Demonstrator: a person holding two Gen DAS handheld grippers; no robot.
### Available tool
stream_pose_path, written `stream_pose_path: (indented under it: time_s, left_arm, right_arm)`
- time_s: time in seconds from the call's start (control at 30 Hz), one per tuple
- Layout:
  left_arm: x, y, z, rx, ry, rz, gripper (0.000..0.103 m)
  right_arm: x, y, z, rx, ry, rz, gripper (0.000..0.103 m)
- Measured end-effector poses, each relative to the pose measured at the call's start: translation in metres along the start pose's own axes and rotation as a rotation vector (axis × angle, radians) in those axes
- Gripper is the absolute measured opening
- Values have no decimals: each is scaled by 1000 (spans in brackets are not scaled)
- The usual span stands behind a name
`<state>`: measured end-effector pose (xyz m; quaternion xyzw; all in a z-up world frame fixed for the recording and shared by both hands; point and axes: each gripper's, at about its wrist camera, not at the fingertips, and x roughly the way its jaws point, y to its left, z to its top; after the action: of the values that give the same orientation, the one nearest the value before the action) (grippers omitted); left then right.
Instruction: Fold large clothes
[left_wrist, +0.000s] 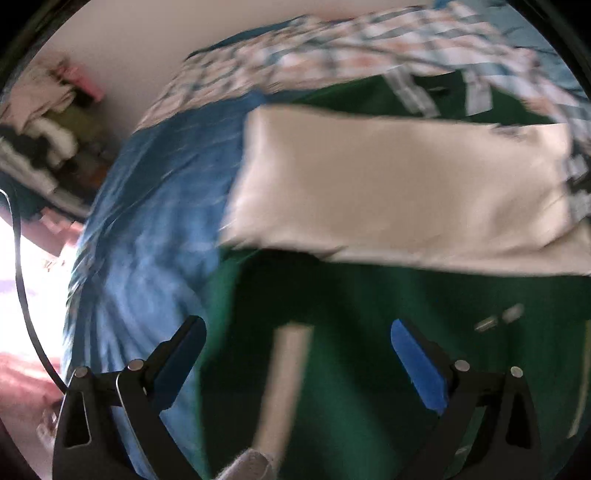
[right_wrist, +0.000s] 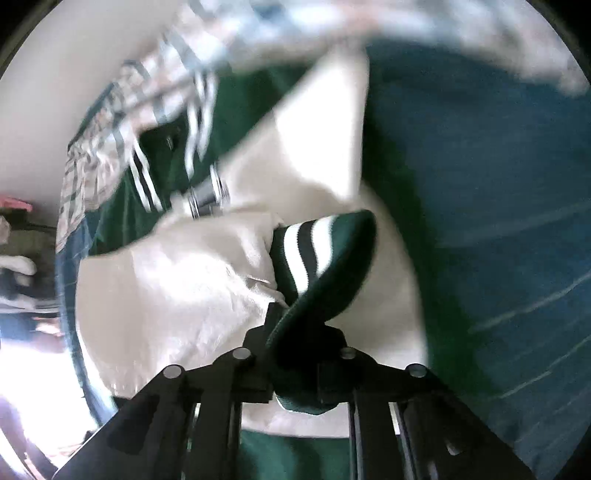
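Right wrist view shows my right gripper (right_wrist: 295, 328) clamped on the green jacket's (left_wrist: 369, 332) striped cuff (right_wrist: 317, 254) at frame centre, left gripper (left_wrist: 297, 350) spread empty, so I'd carry the cream sleeve (right_wrist: 177, 280) flat across.

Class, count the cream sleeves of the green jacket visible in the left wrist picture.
1: a cream sleeve folded across the green jacket, ahead of the open left hand-held gripper. Another may be hidden underneath or out of frame.

Green jacket (left_wrist: 369, 332) matt cloth; cream sleeve (left_wrist: 388, 184) smooth; striped cuff (right_wrist: 314, 254) ribbed knit.
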<state>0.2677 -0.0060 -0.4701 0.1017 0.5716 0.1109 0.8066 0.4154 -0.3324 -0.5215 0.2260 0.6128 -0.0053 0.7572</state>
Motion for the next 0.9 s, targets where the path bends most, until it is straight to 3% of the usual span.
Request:
stream_pose_path:
  time_s: [0.1,0.17,0.23,0.3,0.4,0.47,0.6,0.67,0.77,0.83,0.9]
  left_arm:
    - [16,27,-15,-27,54,53,102]
    - [25,35,-20,-35,79,79,102]
    - [28,35,-21,-45,84,74,102]
    - [28,30,-21,-41,75,61,102]
    - [31,19,-22,3,46,73,102]
    - [43,16,-21,19,49,102,102]
    - [83,28,-5,-3,84,234,103]
    - [104,44,0,-69,129,212,103]
    - [112,56,9,-119,158,191,103]
    - [102,53,12,-100,142,221,103]
    - [78,41,16,-70,93,201,103]
  right_arm:
    - [-26,-16,19,27,-106,-91,14]
    - [-14,-35,34,56,-51,-113,16]
    - [6,-54,40,115,71,-25,26]
    - [1,-71,42,172,123,69,49]
    - [-40,-83,28,130,63,35,67]
    - [-60,-95,1,102,74,11,67]
    - [-50,-100,-55,-1,205,-70,67]
    - [-39,-95,-70,-79,246,-119,67]
    - [-14,-82,-72,-103,258,-109,67]
    - [-6,-74,-65,-126,209,-138,55]
    - [3,-62,-57,-186,196,-174,51]
